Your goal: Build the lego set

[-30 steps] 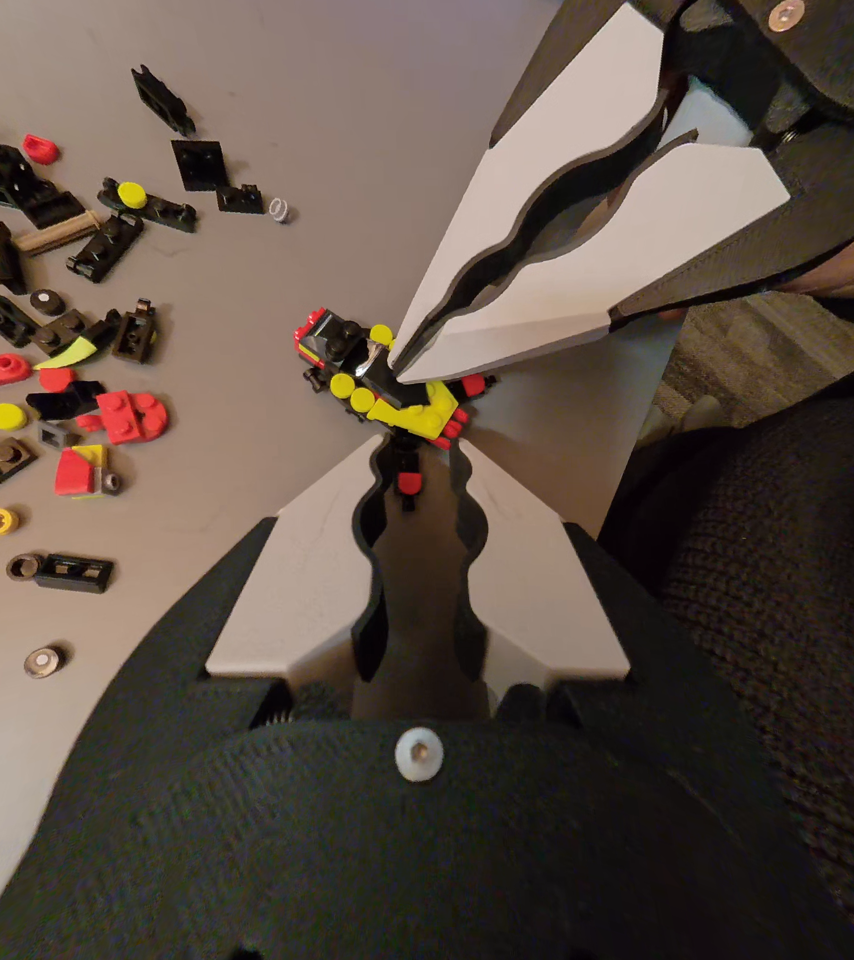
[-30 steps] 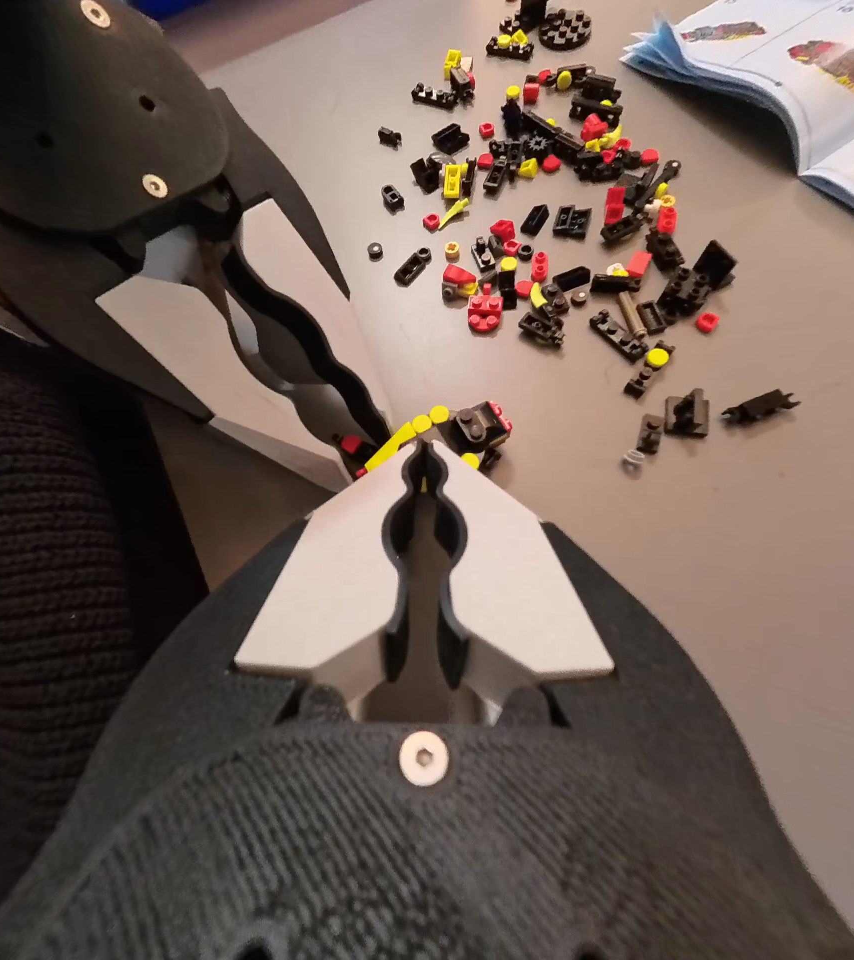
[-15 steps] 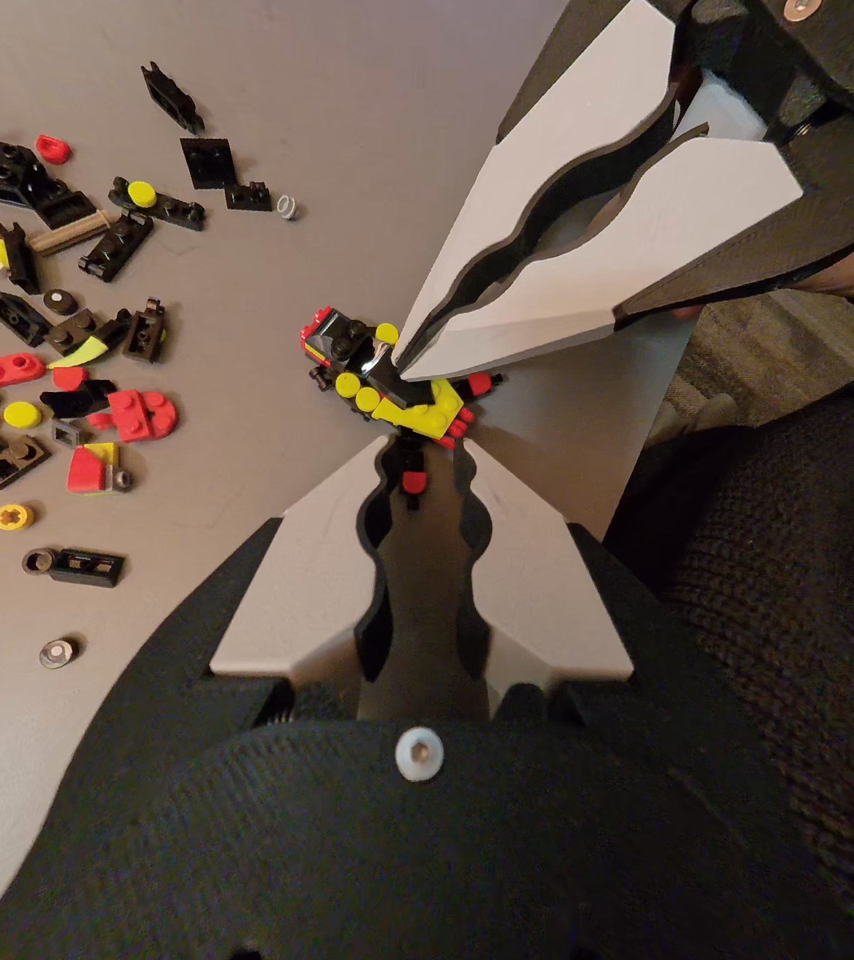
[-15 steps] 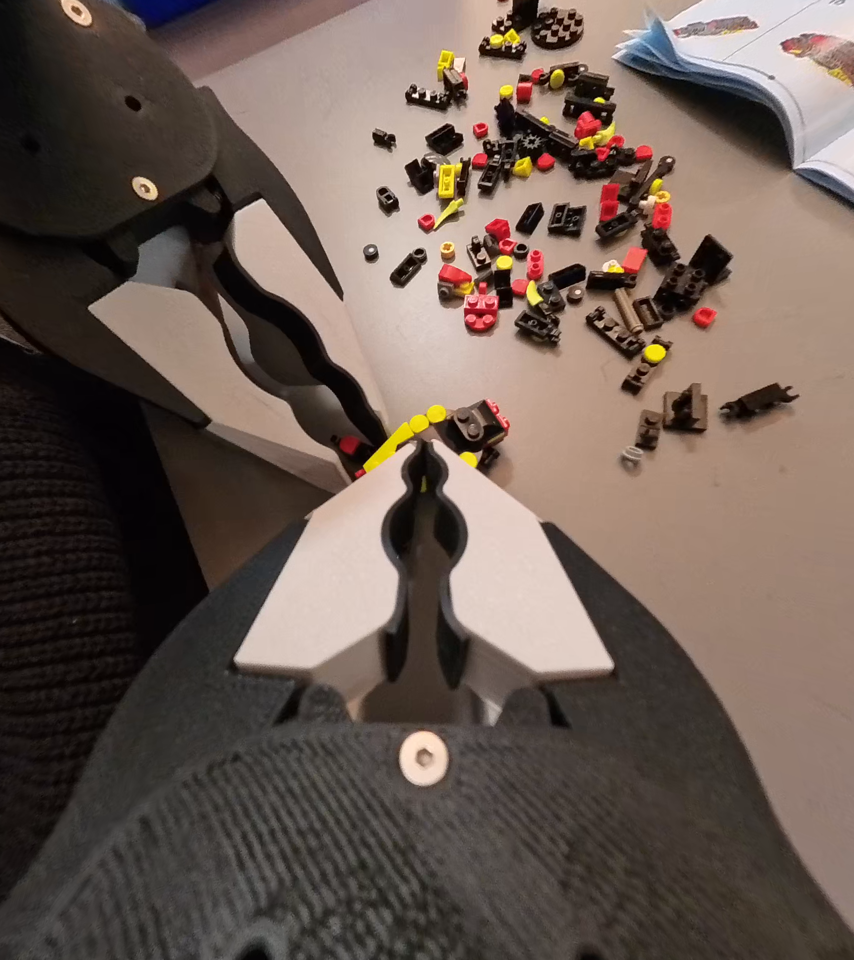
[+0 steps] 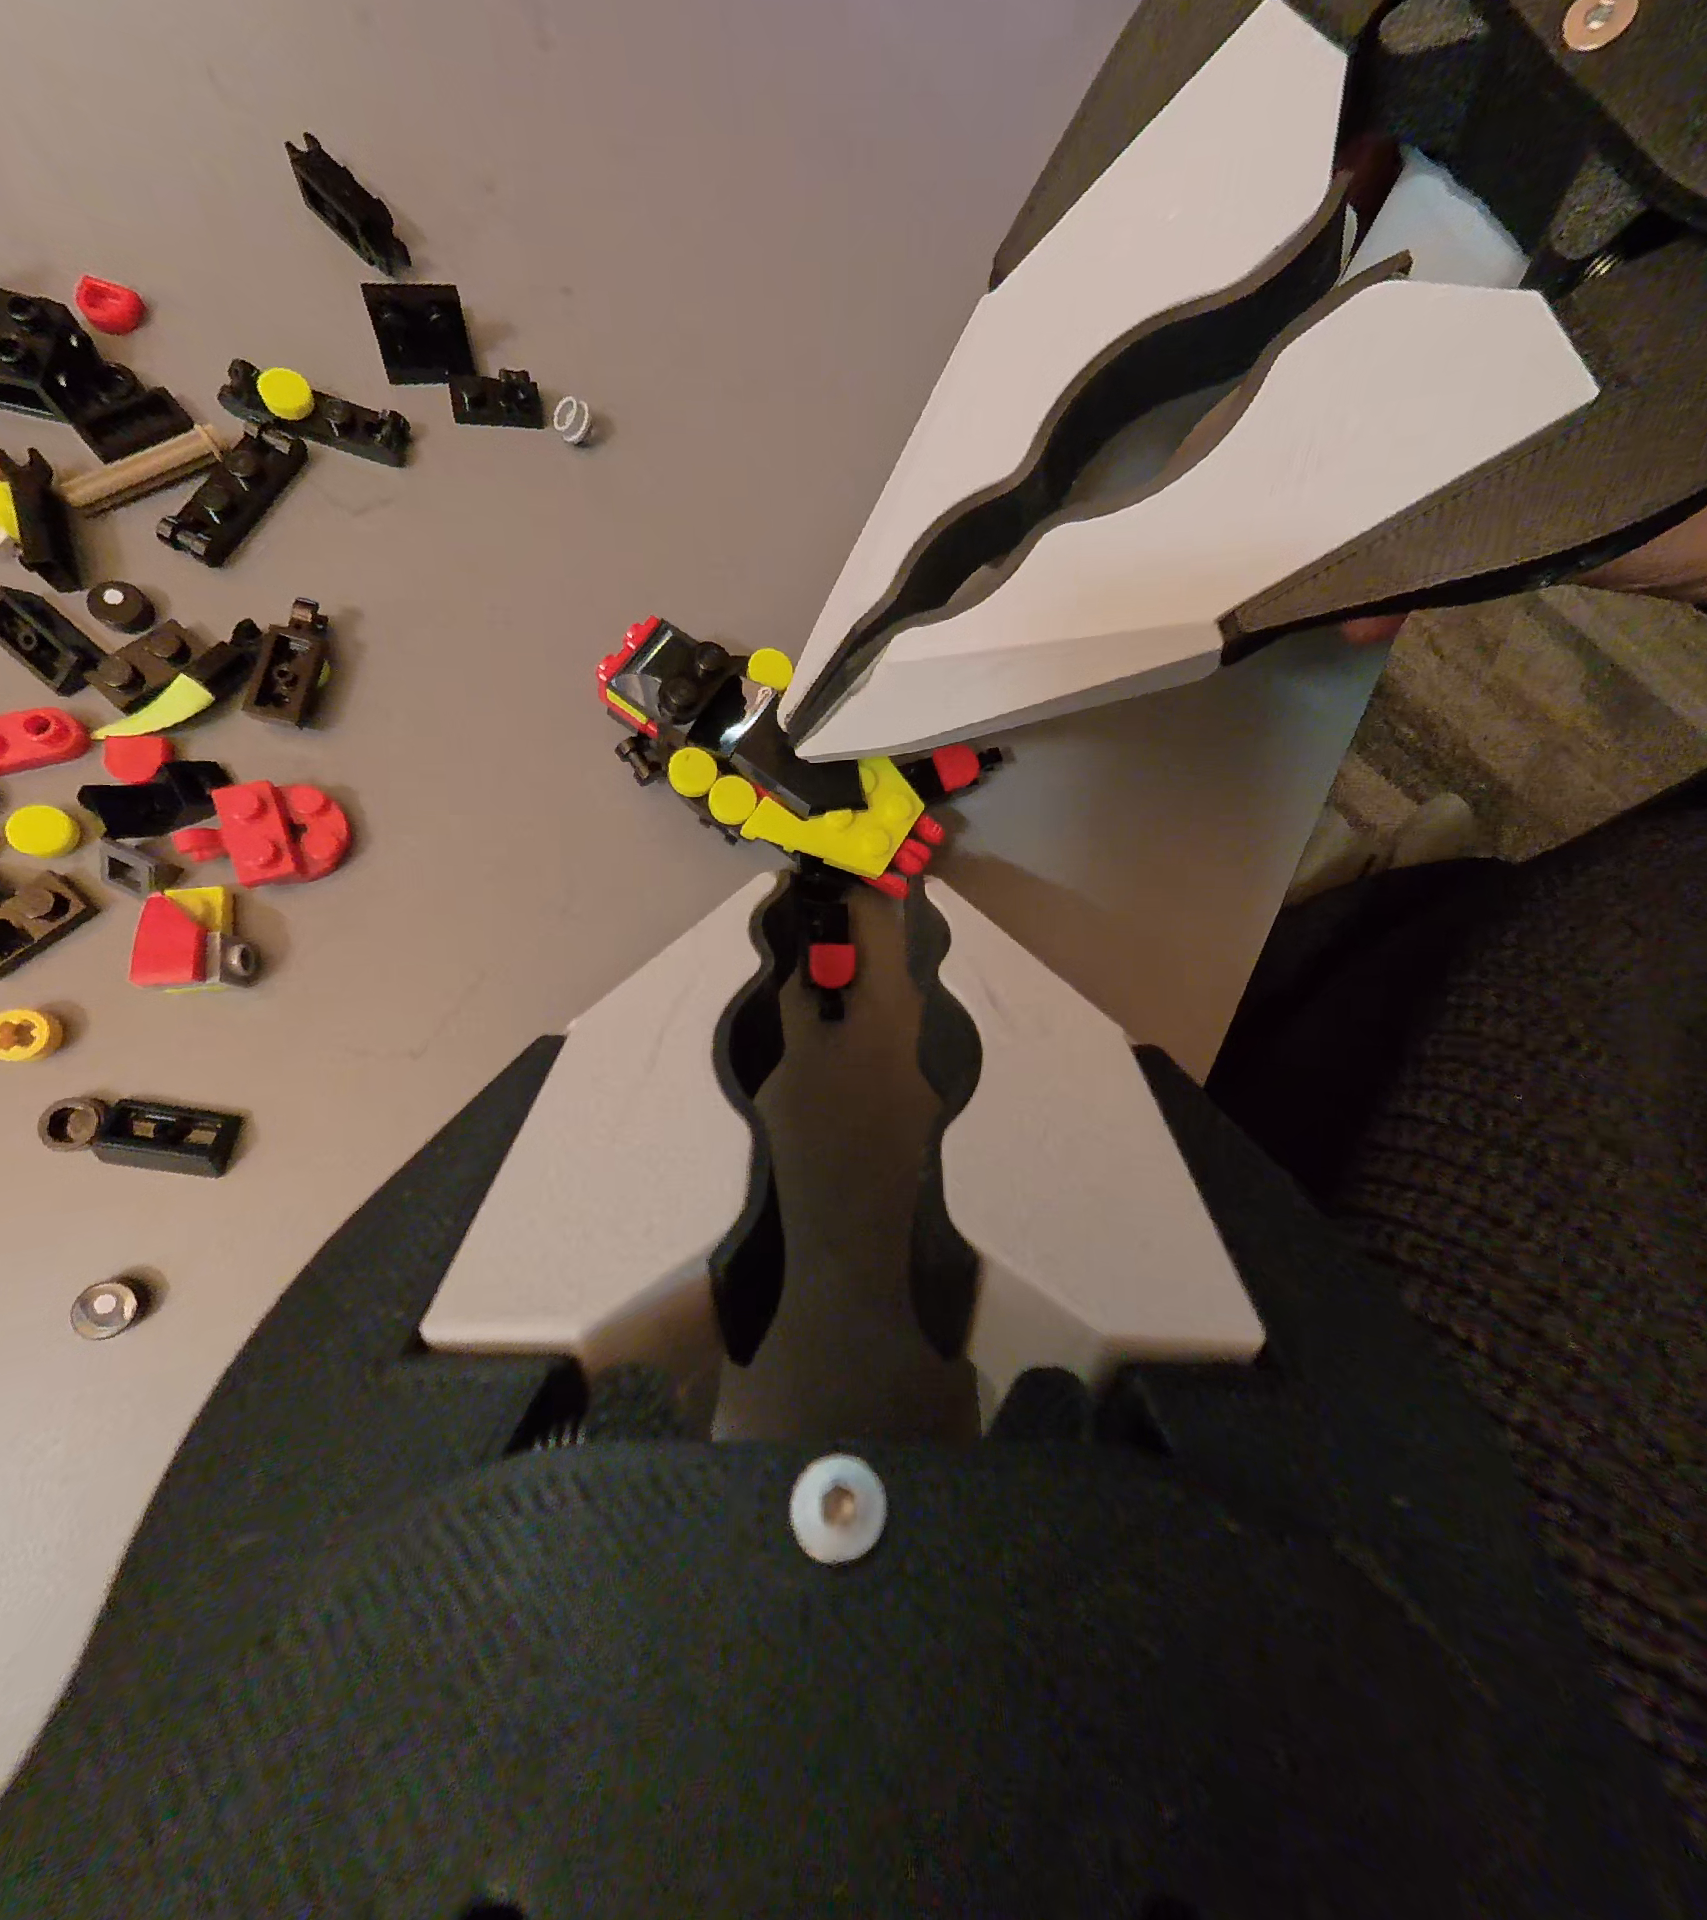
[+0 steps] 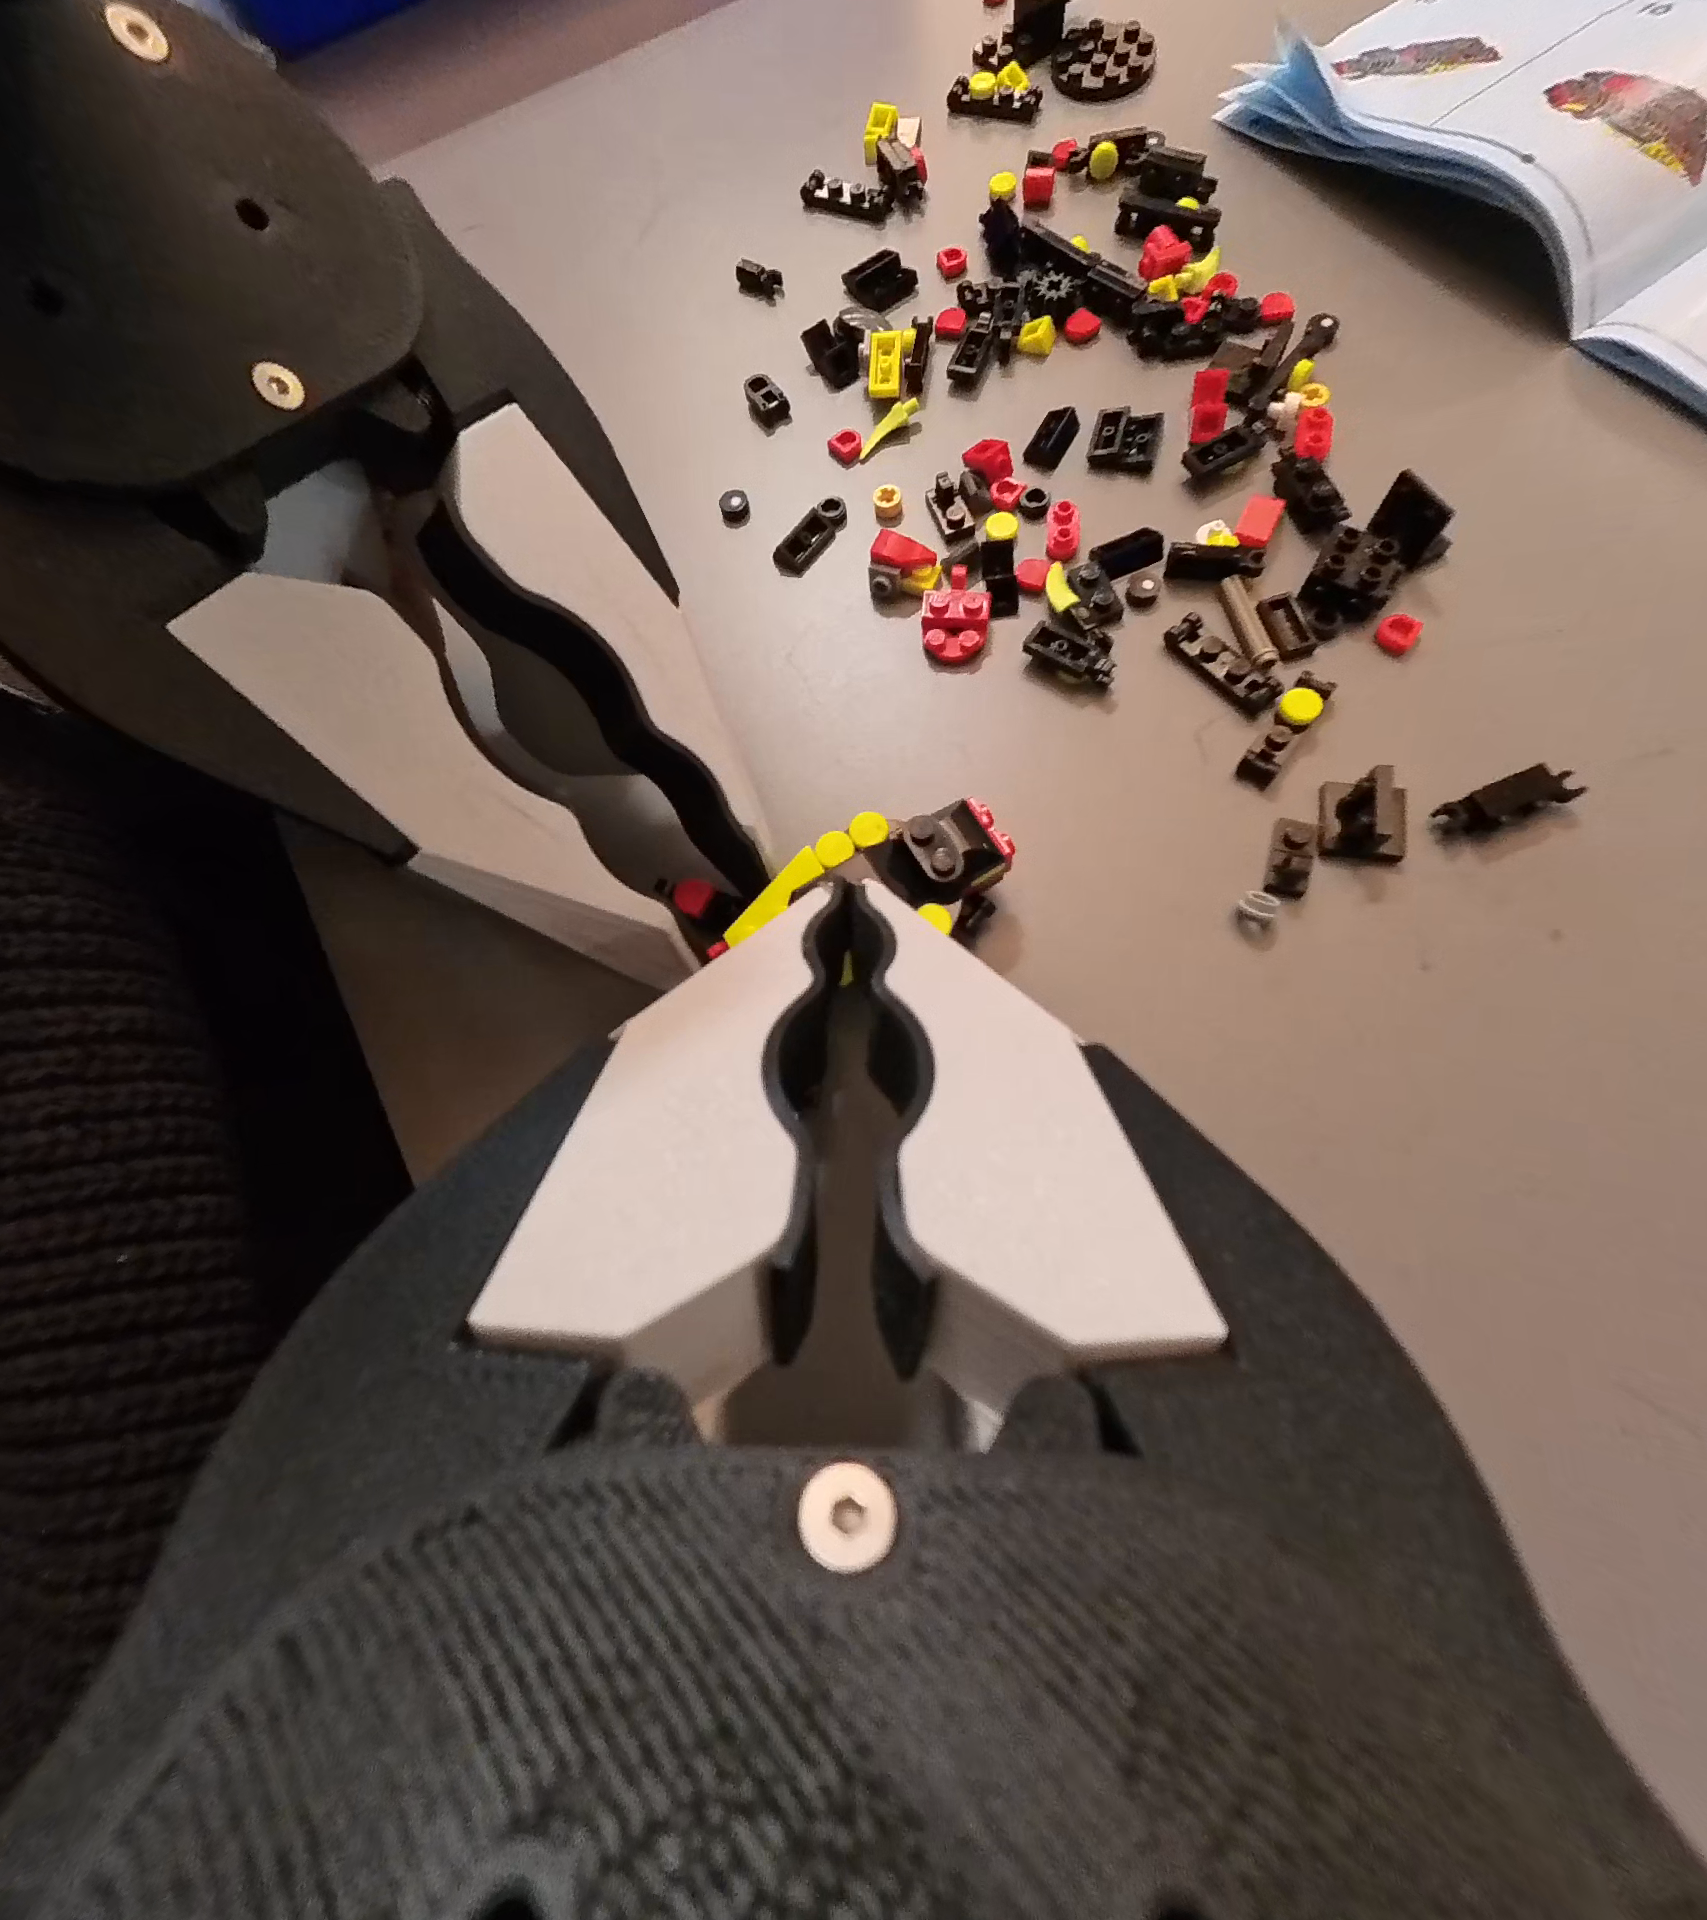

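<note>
1. Brick model (image 5: 776, 769), a small build of black, yellow and red pieces, sits at the near corner of the grey table (image 5: 683, 208), between the two grippers.
2. Left gripper (image 5: 844, 883) comes at the model from the near side; its fingers stand a little apart, with the model's black tail piece and its red stud (image 5: 831, 961) running back between them. Whether the pads press on that piece cannot be told.
3. Right gripper (image 6: 849, 891) has its tips drawn together to a point; in the left wrist view that point rests on the model's shiny black sloped piece (image 5: 766, 748), beside a yellow round stud (image 5: 771, 668). Nothing can be seen pinched between the tips.
4. Loose bricks (image 6: 1088, 436) in black, red and yellow lie scattered beyond the model, well apart from it.
5. A red plate with studs (image 5: 283, 831) is among the loose pieces nearest the model, on its far-left side in the left wrist view.
6. A small grey ring (image 6: 1256, 916) lies to the model's right in the right wrist view.
7. An open booklet (image 6: 1576, 166) lies far beyond the model, past the loose bricks.
8. A dark knitted sleeve (image 5: 1576, 1247) is off the table edge, just beside the model's corner.
</note>
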### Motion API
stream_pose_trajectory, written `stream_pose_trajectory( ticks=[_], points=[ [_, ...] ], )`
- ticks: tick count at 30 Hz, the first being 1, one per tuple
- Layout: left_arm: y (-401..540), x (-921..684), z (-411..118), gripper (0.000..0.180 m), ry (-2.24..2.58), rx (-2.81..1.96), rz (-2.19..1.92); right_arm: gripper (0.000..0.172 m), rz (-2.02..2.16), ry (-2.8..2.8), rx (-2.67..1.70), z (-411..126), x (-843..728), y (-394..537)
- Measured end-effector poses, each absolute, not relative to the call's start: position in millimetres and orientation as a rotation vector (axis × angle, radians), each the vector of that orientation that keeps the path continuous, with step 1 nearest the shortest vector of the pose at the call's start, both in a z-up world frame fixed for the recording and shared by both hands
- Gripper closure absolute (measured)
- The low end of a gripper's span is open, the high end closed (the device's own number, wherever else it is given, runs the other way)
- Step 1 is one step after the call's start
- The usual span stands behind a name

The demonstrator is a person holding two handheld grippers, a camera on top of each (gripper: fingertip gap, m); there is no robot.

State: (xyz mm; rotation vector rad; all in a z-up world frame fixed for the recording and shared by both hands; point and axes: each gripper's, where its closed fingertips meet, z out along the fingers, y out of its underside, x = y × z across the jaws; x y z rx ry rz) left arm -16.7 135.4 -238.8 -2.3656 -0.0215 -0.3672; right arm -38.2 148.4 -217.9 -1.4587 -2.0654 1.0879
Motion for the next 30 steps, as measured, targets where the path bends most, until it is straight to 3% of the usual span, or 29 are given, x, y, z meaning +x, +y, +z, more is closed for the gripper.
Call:
stream_pose_trajectory(
  ticks=[10,12,18,30],
  points=[
    [134,-18,-238,0.159,-0.009,-2.36,-0.373,0.172,1.174,-2.039,-1.478,-217,-39,147],
    [134,-22,-237,0.159,-0.01,-2.353,-0.353,0.162,1.191,-2.046,-1.484,-214,-39,146],
    [134,-29,-231,0.16,-0.023,-2.324,-0.343,0.172,1.285,-1.911,-1.393,-182,-41,160],
    [134,-14,-219,0.155,0.144,-2.212,-0.474,0.162,1.293,-1.924,-1.452,-191,-39,169]
  ],
)
